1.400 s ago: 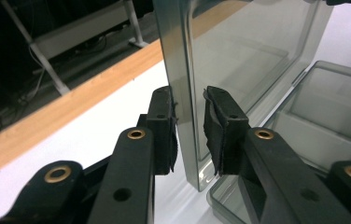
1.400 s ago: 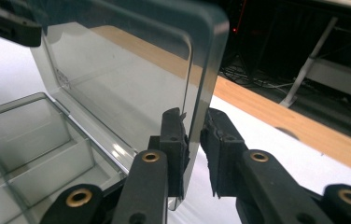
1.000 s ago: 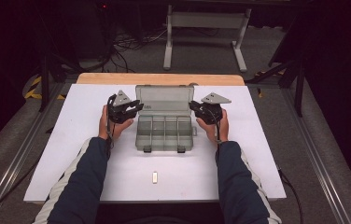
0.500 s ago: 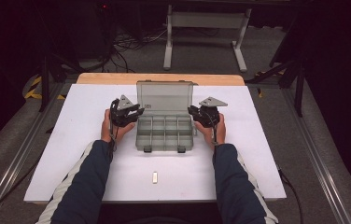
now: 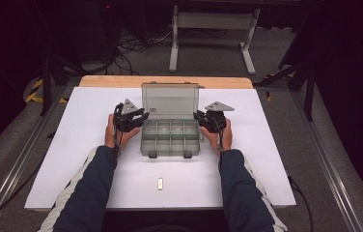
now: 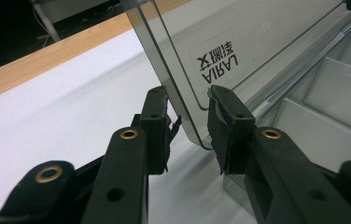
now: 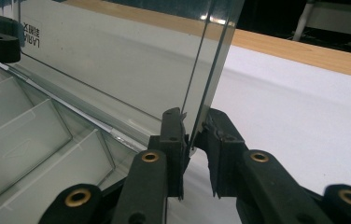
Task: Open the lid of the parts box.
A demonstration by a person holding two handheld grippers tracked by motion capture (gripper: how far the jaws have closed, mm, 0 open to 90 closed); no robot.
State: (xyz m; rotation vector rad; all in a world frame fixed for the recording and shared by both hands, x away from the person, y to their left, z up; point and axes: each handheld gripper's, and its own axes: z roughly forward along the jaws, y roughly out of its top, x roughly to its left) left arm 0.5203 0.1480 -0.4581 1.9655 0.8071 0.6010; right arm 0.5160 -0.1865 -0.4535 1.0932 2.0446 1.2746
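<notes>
My bench [image 5: 73,164] is a white sheet over a pale wooden top whose bare strip [image 5: 165,81] shows along the far edge. Around it the room is dark: grey carpet, tangled cables and a grey metal stand [image 5: 213,29] beyond the far edge. The clear grey plastic compartment box [image 5: 170,140] sits mid-bench, its lid [image 5: 170,100] upright. My left claw [image 6: 190,128] straddles the lid's left edge, jaws just opening, pads clear of it. My right claw [image 7: 193,135] straddles the right edge, also opening, barely apart. A small white block [image 5: 160,183] lies near the front edge.
</notes>
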